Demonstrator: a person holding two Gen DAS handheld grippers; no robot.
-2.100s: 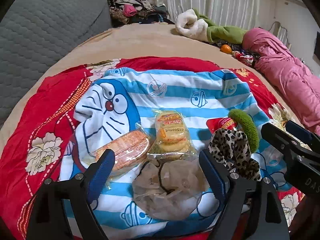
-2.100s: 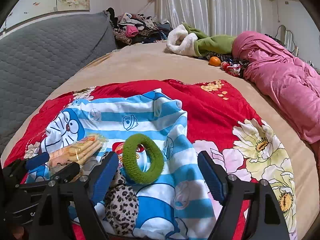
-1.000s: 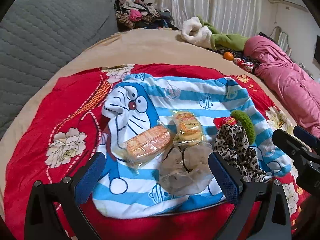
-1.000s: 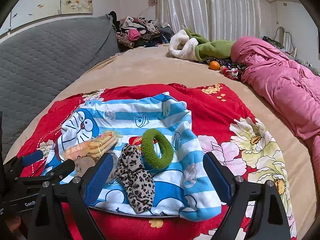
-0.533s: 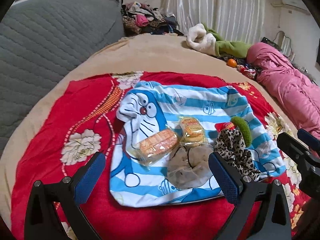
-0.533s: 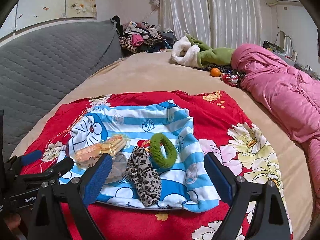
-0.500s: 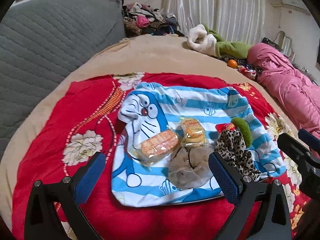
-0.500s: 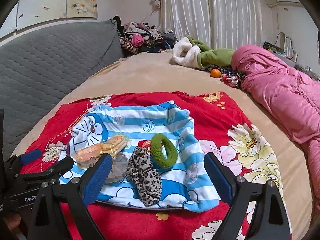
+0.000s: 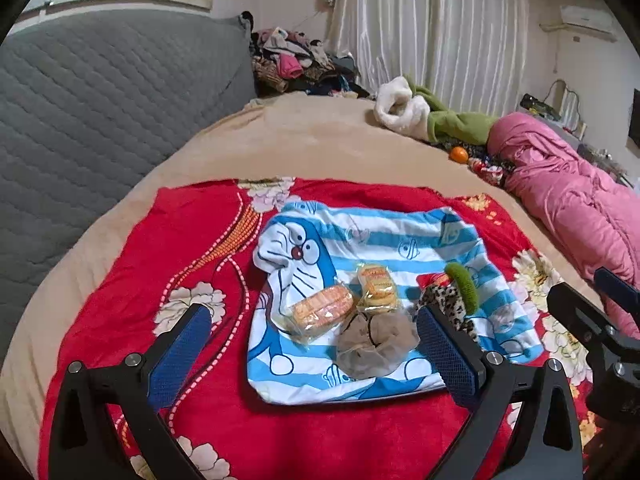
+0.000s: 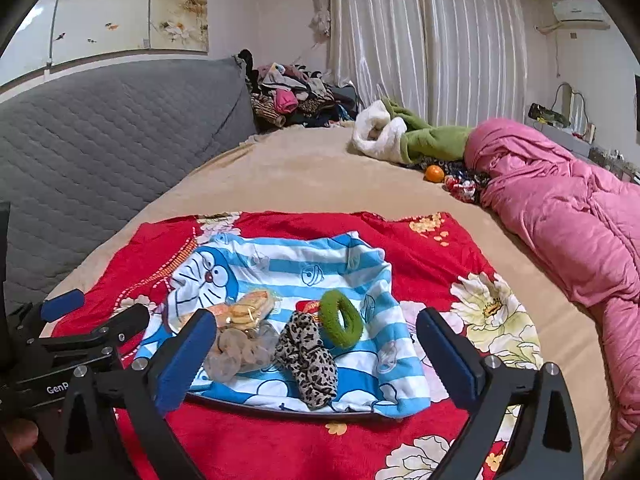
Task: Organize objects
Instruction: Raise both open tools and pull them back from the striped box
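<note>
Blue-and-white striped cartoon-cat cloth (image 9: pixel 400 240) lies on the red floral blanket (image 9: pixel 192 248) over the tan bed (image 9: pixel 320 136), nearer the blanket's front edge than its far one. The task's things sit bunched on the cloth's front half: two clear-wrapped biscuit packs (image 9: pixel 322 312) (image 9: pixel 376 288), a beige sheer scrunchie (image 9: pixel 376 344), a leopard-print scrunchie (image 10: pixel 310 356) and a green fuzzy hair tie (image 10: pixel 340 318) over a small red packet (image 10: pixel 310 306). Left tool (image 9: pixel 316 352) and right tool (image 10: pixel 314 360) both hang above the front edge, jaws spread wide, gripping nothing. Risks, as I judge: items touch or overlap, so one closing could snag two, or pinch the loose cloth and drag everything; slick wrappers may slip; soft bedding gives under a push; the tools sit side by side and could collide. Open room: bare red blanket at the left and front, and to the right of the cloth; the pink quilt (image 10: pixel 560 216) bounds the bed's right edge, the grey quilted headboard (image 10: pixel 100 128) the left.
</note>
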